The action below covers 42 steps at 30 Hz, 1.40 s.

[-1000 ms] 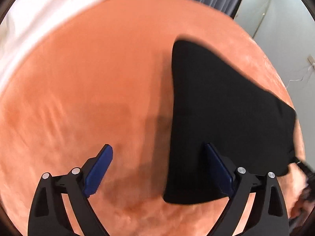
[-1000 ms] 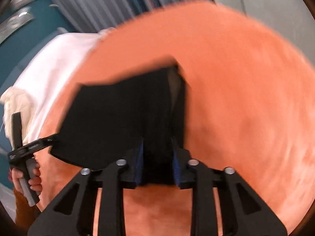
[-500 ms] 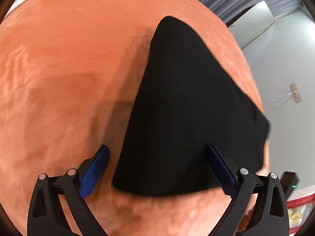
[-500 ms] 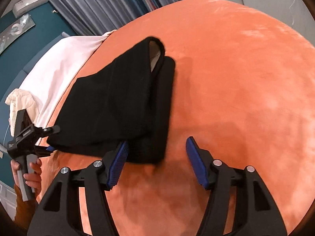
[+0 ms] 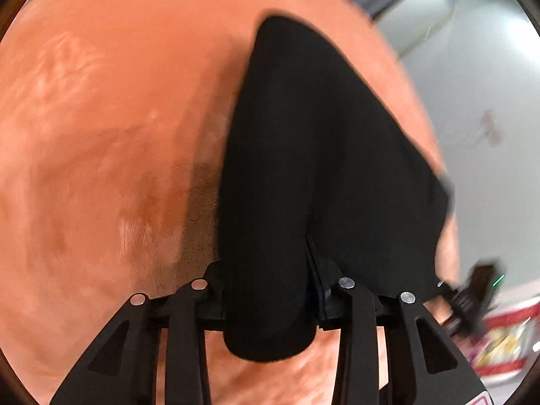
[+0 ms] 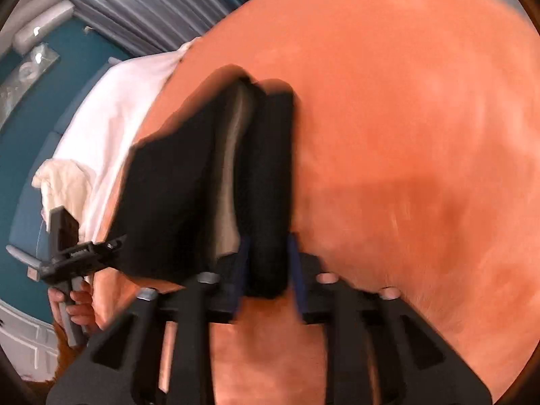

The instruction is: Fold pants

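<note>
- The left claw (image 5: 270, 290) was clamped on one near corner of the folded black pants (image 5: 324, 155); a rounded fold of the fabric bulged between its two arms and hid the left pad.
- The right claw (image 6: 266, 270) was clamped on the opposite near corner of the pants (image 6: 189, 182), with a thick folded edge pinched between the blue pads (image 6: 293, 263).
- The pants lay stretched between the two claws over the orange plush blanket (image 5: 101, 135), the far end tapering to a point toward the blanket's far edge.
- In the right wrist view a pale inner lining (image 6: 229, 182) showed in the gap between two black layers.
- In the same view the left claw (image 6: 111, 246) met the pants' left corner, with the person's left hand (image 6: 76, 307) on its grip.
- A white sheet (image 6: 118, 108) lay beside the blanket (image 6: 405, 135) on the left, with grey curtains (image 6: 152, 10) and a teal wall (image 6: 30, 128) behind.
- Both views were motion-blurred.
- Nothing stood between either claw and the fabric.
</note>
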{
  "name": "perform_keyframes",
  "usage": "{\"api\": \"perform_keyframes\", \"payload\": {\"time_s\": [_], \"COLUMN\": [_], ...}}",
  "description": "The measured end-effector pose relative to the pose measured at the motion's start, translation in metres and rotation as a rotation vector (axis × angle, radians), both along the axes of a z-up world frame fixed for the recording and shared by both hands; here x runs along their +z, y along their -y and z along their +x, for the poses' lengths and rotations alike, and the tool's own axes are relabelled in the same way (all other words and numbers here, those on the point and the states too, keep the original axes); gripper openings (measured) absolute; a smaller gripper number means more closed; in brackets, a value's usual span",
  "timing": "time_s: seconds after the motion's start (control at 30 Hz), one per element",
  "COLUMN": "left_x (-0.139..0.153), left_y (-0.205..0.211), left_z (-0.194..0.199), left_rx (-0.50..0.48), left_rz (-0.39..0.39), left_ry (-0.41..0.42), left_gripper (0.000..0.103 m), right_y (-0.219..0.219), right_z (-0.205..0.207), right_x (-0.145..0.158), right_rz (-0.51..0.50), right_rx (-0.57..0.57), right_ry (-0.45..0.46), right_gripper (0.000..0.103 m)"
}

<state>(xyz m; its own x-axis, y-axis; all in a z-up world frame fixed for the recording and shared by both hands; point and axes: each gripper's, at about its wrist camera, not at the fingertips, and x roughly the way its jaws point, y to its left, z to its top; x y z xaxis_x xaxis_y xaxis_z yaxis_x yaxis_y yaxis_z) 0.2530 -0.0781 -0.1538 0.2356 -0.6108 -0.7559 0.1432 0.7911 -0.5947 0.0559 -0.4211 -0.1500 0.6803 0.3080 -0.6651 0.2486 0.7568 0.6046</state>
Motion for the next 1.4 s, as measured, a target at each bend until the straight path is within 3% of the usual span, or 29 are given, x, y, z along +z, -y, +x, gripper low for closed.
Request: {"api": "perform_keyframes", "payload": {"time_s": [0.03, 0.1, 0.17, 0.23, 0.27, 0.3, 0.33, 0.37, 0.43, 0.53, 0.6, 0.63, 0.67, 0.7, 0.73, 0.77, 0.87, 0.9, 0.93, 0.97, 1.0, 1.03, 1.1, 1.2, 1.3, 1.4], "left_x": [0.008, 0.029, 0.069, 0.107, 0.119, 0.134, 0.138, 0.142, 0.140, 0.116, 0.089, 0.084, 0.066, 0.057, 0.053, 0.050, 0.059, 0.057, 0.052, 0.047, 0.042, 0.044, 0.057, 0.083, 0.106, 0.104], "left_y": [-0.005, -0.011, -0.012, -0.005, -0.004, 0.003, 0.009, 0.016, 0.038, 0.070, 0.079, 0.057, 0.052, 0.055, 0.055, 0.053, 0.044, 0.043, 0.042, 0.041, 0.039, 0.038, 0.034, 0.037, 0.049, 0.082], "left_z": [-0.002, -0.006, -0.011, -0.011, -0.013, -0.009, -0.007, -0.002, 0.009, 0.022, 0.034, 0.029, 0.033, 0.040, 0.044, 0.049, 0.049, 0.049, 0.052, 0.054, 0.056, 0.054, 0.047, 0.037, 0.037, 0.069], "left_rx": [0.018, 0.034, 0.052, 0.093, 0.102, 0.116, 0.128, 0.135, 0.113, 0.091, 0.067, 0.052, 0.053, 0.061, 0.071, 0.086, 0.150, 0.169, 0.169, 0.151, 0.139, 0.142, 0.159, 0.165, 0.147, 0.100], "left_rz": [-0.014, 0.029, 0.154, 0.252, 0.256, 0.261, 0.271, 0.286, 0.333, 0.433, 0.477, 0.473, 0.484, 0.512, 0.529, 0.534, 0.569, 0.606, 0.621, 0.607, 0.586, 0.579, 0.598, 0.579, 0.573, 0.599], "left_ry": [0.003, 0.054, 0.202, 0.340, 0.380, 0.426, 0.441, 0.454, 0.456, 0.429, 0.357, 0.330, 0.304, 0.293, 0.290, 0.290, 0.355, 0.372, 0.365, 0.346, 0.323, 0.328, 0.370, 0.432, 0.505, 0.495], "left_gripper": [0.038, 0.038, 0.036, 0.038, 0.044, 0.060, 0.067, 0.067, 0.067, 0.070, 0.071, 0.071, 0.071, 0.072, 0.074, 0.074, 0.074, 0.081, 0.088, 0.088, 0.088, 0.088, 0.087, 0.087, 0.087, 0.087], "right_y": [0.002, 0.003, -0.005, -0.021, -0.030, -0.041, -0.053, -0.063, -0.064, -0.043, -0.037, -0.038, -0.038, -0.038, -0.037, -0.037, -0.039, -0.039, -0.035, -0.029, -0.025, -0.020, -0.019, -0.032, -0.066, -0.100], "right_z": [-0.006, -0.021, -0.029, -0.018, -0.007, 0.006, 0.024, 0.043, 0.072, 0.099, 0.109, 0.114, 0.115, 0.117, 0.120, 0.121, 0.107, 0.106, 0.111, 0.121, 0.131, 0.129, 0.115, 0.094, 0.098, 0.135], "right_x": [0.005, 0.030, 0.067, 0.097, 0.108, 0.116, 0.122, 0.123, 0.115, 0.082, 0.063, 0.056, 0.050, 0.047, 0.049, 0.054, 0.103, 0.109, 0.100, 0.080, 0.056, 0.038, 0.048, 0.088, 0.122, 0.111], "right_rz": [0.015, -0.065, -0.230, -0.299, -0.297, -0.295, -0.314, -0.360, -0.452, -0.448, -0.447, -0.442, -0.433, -0.435, -0.422, -0.407, -0.365, -0.387, -0.434, -0.469, -0.476, -0.438, -0.397, -0.408, -0.442, -0.439], "right_rx": [-0.019, -0.098, -0.121, -0.087, -0.051, -0.011, 0.031, 0.049, 0.004, -0.046, -0.058, -0.050, -0.031, -0.015, 0.003, 0.005, -0.001, -0.006, -0.017, -0.005, 0.008, -0.006, -0.051, -0.098, -0.005, 0.119], "right_ry": [0.012, 0.032, 0.081, 0.128, 0.146, 0.156, 0.157, 0.145, 0.081, -0.045, -0.102, -0.108, -0.098, -0.091, -0.082, -0.063, 0.101, 0.134, 0.096, 0.008, -0.083, -0.109, -0.054, 0.063, 0.147, 0.120], "right_gripper": [0.028, 0.030, 0.030, 0.027, 0.027, 0.027, 0.027, 0.027, 0.029, 0.030, 0.048, 0.048, 0.042, 0.022, 0.019, 0.006, 0.006, 0.007, 0.007, 0.008, 0.011, 0.012, 0.014, 0.015, 0.015, 0.014]}}
